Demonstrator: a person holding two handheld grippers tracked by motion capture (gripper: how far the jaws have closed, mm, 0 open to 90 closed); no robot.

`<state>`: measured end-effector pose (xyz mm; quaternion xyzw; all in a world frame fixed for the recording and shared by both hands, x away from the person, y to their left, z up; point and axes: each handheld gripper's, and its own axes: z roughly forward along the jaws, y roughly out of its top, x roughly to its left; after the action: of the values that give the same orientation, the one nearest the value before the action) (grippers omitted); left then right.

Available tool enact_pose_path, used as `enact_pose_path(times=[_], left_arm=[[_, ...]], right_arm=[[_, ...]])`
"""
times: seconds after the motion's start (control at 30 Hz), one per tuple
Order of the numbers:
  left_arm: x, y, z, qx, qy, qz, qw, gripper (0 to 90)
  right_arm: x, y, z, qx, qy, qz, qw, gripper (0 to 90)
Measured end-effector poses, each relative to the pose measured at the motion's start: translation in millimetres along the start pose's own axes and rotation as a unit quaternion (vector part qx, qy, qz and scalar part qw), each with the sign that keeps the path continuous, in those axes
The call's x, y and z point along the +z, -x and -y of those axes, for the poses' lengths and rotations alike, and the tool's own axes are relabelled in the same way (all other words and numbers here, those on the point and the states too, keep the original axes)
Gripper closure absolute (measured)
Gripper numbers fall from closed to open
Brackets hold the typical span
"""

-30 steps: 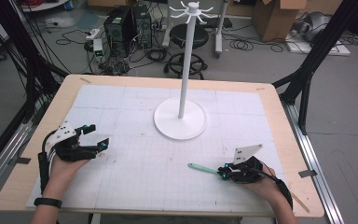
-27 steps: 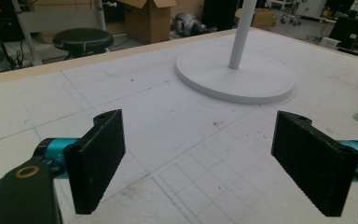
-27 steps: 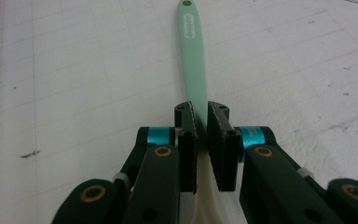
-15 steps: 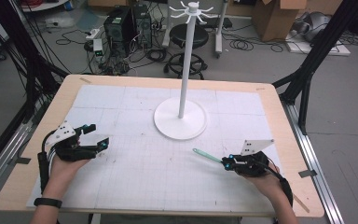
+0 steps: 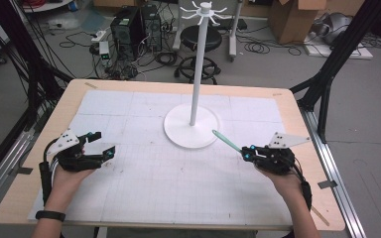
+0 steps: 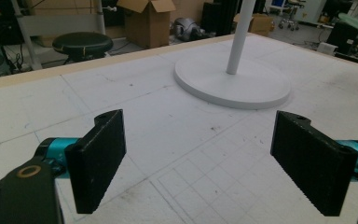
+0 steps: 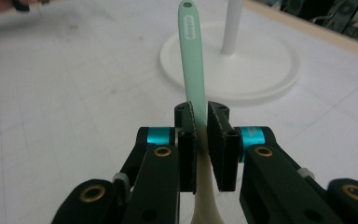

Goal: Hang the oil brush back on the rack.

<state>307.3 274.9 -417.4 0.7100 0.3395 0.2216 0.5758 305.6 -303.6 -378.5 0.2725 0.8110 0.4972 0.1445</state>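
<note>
Now your right tongs (image 5: 245,153) pinch a thin green spoon (image 5: 226,141) tight, right of the middle of the high view, just above the table (image 5: 129,208). Its green handle pokes up and left toward the white stand (image 5: 192,126). In the right gripper view the green spoon (image 7: 192,60) sticks out long past the pads, and its pale end hangs below them. It could swing or slip if you move fast. Its tip could also bump the stand's pole and twist in the grip. Your right hand (image 5: 284,179) reaches in from the lower right, tongs lying nearly flat. Your left tongs (image 5: 100,147) rest wide and empty at the left.
</note>
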Motion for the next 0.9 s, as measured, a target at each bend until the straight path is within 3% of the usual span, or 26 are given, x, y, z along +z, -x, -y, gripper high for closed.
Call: enact_pose_path(times=[0.13,0.2,0.43,0.9], left_arm=[[-0.8,-0.8,-0.1,-0.001,0.001,-0.001,1.0000,18.6],[-0.7,-0.6,-0.1,-0.002,0.001,0.001,1.0000,18.6],[-0.8,-1.0,0.0,-0.002,0.001,0.001,1.0000,18.6],[-0.4,0.0,0.1,-0.002,0.001,0.003,1.0000,18.6]], right_arm=[[-8.5,3.1,-16.8,0.014,0.048,0.017,0.9986,82.7],[-11.5,4.3,-24.9,0.014,0.058,0.025,0.9979,82.7],[-25.9,11.2,-56.5,0.025,0.126,0.053,0.9902,82.8],[-45.9,12.5,-109.4,0.002,0.190,0.084,0.9782,82.7]])
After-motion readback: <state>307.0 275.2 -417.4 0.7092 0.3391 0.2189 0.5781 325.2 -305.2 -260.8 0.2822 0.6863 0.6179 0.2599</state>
